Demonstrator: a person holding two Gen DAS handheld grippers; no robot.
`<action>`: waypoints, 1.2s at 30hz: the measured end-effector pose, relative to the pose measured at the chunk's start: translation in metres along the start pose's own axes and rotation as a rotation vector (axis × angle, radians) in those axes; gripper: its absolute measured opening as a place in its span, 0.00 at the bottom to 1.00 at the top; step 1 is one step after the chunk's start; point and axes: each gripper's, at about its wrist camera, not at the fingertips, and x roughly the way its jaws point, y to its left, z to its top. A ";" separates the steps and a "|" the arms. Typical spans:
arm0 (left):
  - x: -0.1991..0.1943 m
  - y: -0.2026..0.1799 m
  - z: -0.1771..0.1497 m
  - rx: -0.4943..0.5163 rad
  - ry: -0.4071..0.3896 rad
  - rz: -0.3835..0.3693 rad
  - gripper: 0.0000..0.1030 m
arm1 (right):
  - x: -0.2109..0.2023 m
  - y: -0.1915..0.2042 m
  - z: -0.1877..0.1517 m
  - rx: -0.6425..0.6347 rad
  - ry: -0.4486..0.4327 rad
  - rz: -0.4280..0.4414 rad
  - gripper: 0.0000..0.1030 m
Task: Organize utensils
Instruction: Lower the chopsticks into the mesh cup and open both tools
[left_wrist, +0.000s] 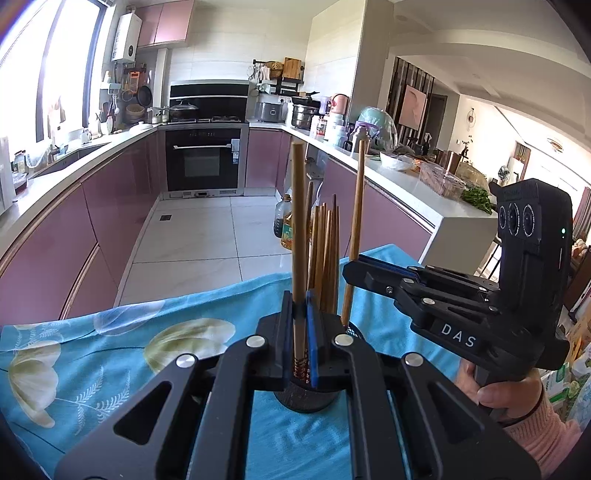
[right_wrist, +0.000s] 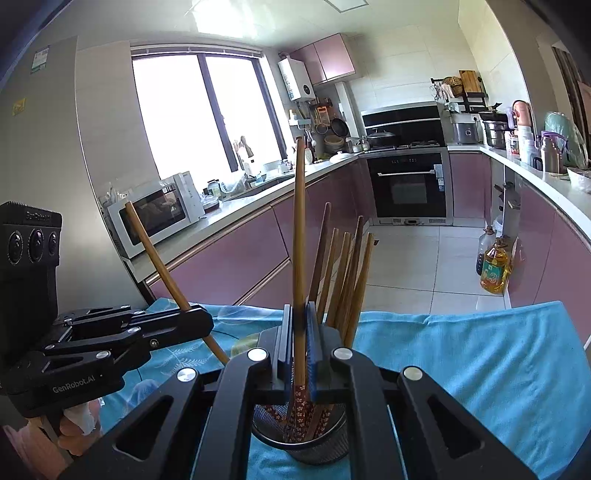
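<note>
Pinching one wooden chopstick (left_wrist: 298, 236) apiece: left gripper (left_wrist: 300, 334) pressed together on an upright stick, patterned tip down inside the black mesh holder (right_wrist: 301, 441); right gripper (right_wrist: 300, 345) likewise clamped on a second chopstick (right_wrist: 299, 236), its flowered end also within the holder's rim. Standing on a blue floral cloth (left_wrist: 110, 350), holder packed with more chopsticks (right_wrist: 345, 280) leaning rightward. Gripping each tool's handle, a hand (left_wrist: 502, 395) in a pink sleeve. Behind, pink kitchen cabinets (left_wrist: 110, 206) and a built-in oven (left_wrist: 205, 158).
</note>
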 end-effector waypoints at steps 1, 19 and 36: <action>0.003 0.001 0.000 0.003 0.008 0.000 0.07 | 0.001 0.000 -0.001 0.001 0.004 -0.001 0.05; 0.034 -0.001 -0.007 0.042 0.095 -0.012 0.07 | 0.019 -0.007 -0.021 0.032 0.086 0.000 0.06; 0.037 0.022 -0.047 -0.059 0.079 0.023 0.48 | -0.003 0.000 -0.038 -0.007 0.061 -0.075 0.51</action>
